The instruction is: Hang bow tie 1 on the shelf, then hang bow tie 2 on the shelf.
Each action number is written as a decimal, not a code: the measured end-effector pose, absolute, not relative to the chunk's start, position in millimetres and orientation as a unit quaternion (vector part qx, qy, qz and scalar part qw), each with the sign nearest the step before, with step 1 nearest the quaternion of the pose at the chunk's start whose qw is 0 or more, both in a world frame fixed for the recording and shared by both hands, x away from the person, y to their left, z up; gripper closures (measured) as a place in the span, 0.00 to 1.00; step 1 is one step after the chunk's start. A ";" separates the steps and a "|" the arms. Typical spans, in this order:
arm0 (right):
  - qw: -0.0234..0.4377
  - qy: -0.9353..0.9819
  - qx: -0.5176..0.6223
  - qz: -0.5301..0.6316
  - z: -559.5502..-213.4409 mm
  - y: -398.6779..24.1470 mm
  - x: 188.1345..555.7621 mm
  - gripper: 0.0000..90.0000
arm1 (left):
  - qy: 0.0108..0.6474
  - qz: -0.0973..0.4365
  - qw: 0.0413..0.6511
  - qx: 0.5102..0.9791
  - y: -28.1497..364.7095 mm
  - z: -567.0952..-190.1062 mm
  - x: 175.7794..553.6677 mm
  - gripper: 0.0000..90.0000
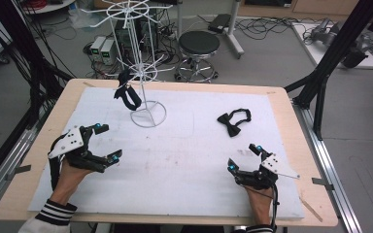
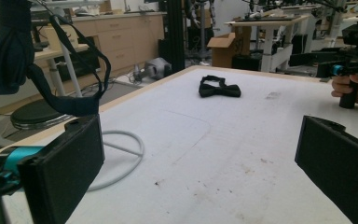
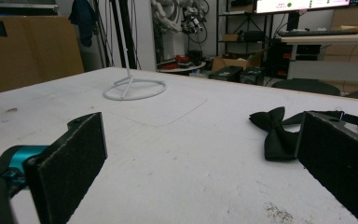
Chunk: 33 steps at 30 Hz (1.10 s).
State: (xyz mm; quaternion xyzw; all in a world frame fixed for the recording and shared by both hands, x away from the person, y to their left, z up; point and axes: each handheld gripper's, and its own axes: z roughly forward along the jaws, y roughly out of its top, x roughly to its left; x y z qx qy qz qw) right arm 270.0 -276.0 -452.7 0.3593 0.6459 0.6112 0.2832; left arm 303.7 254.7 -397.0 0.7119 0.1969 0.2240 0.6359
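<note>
I've got both hands low over the white-covered surface (image 1: 184,160), one at each near corner. My left tongs (image 1: 108,142) sit at the near left with the jaws spread wide and nothing between them; in the left gripper view the two black pads frame bare white cover. My right tongs (image 1: 244,158) sit at the near right, jaws just as wide apart and holding nothing.

The nearest thing to my right tongs is the black fabric bow tie lying flat (image 1: 233,122), with its thin strap looped behind it, on the right half of the surface, beyond the right tongs and a little to their left in the high view. In the right gripper view that bow tie (image 3: 276,133) lies just ahead, close beside the right-hand pad, which covers part of its strap; I cannot tell whether they touch. In the left gripper view it (image 2: 219,88) lies well off, toward the far edge.

Ahead of my left tongs stands the white wire display rack (image 1: 146,77), upright on its round ring base, on the far left part of the surface. A second black bow tie hangs from one of its lower arms (image 1: 127,94), dangling clear of the surface; in the left gripper view it (image 2: 14,46) hangs above the left pad.
</note>
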 end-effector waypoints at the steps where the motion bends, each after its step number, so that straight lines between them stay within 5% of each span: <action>1: 0.284 0.645 0.359 0.612 -452.6 -276.1 270.0 0.01 | 0.196 0.224 0.637 0.711 254.6 -397.1 303.3 0.02; 33: 0.277 0.633 0.379 0.615 -446.2 -283.5 276.2 0.01 | 0.185 0.205 0.633 0.724 256.8 -400.1 303.5 0.02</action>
